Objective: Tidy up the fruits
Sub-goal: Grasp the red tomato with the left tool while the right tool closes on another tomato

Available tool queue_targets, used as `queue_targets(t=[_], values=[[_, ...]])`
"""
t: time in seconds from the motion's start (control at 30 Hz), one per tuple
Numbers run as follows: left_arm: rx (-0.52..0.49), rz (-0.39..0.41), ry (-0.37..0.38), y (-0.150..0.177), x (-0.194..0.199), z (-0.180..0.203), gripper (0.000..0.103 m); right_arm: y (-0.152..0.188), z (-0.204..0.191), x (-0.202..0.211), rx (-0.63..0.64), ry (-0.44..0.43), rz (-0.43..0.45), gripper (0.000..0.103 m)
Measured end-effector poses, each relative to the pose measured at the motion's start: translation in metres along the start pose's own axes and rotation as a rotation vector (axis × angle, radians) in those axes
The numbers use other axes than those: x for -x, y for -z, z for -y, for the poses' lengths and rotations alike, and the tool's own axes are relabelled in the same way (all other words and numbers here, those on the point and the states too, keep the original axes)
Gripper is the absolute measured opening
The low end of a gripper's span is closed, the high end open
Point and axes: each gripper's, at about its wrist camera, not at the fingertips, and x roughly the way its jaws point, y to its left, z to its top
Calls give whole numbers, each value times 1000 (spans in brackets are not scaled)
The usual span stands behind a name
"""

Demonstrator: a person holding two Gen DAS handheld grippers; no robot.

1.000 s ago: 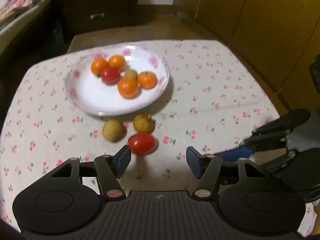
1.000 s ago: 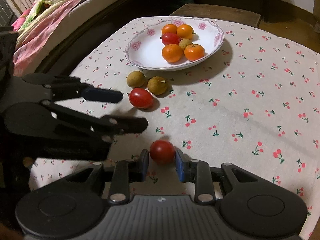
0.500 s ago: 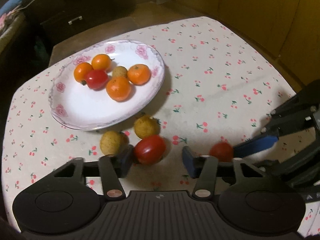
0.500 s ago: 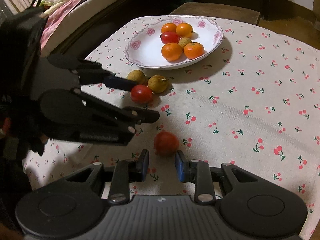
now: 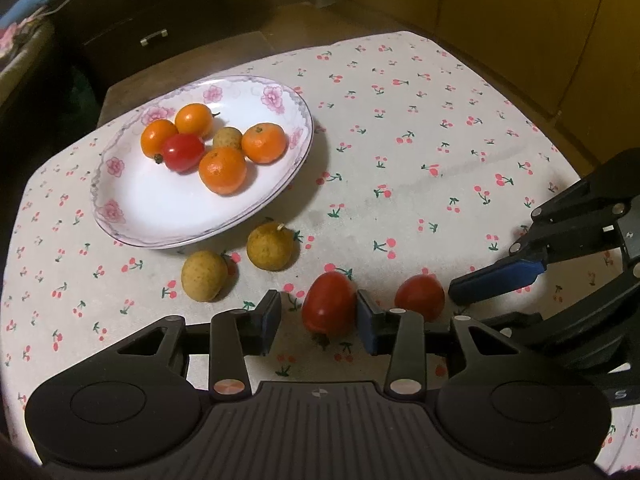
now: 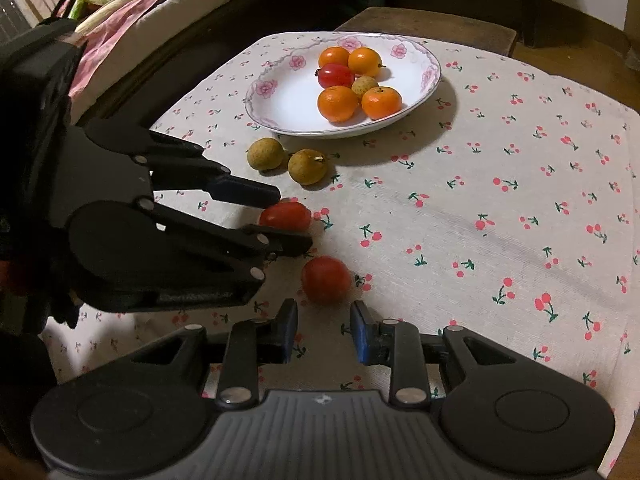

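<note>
A cherry-print cloth covers the tabletop (image 5: 420, 152), with a flowered plate (image 5: 132, 204) toward its far left corner holding four oranges, one red tomato and a small tan fruit. Two tan fruits (image 5: 270, 246) lie just off the plate's near rim. At the near edge the left claw (image 5: 318, 320), angled steeply down, has just been closing around a long tomato (image 5: 329, 309); its right finger touches the fruit, the left finger stands clear. Just beside it a round tomato (image 6: 326, 280) lies loose ahead of the right claw (image 6: 324, 330), whose narrowly parted fingers grip nothing.
</note>
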Motion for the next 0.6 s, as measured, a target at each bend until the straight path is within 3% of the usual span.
queue_targets(t=[0.1,0.13,0.27,0.3,0.6], values=[[6,2,4,2,1,0,46,1,3,1,-27,-21,8,42],[1,3,4,2,1,0,46,1,4,1,-33,-18,12,49],[28,1,7,5,2,-1,46,4,3,2,-38,-24,27,56],[34,1,11,5,2,-1,43,4,3,2,-42,-34,29,62],[56,8,-5,4,4,3,35,7,6,6,-66,-37,37,66]])
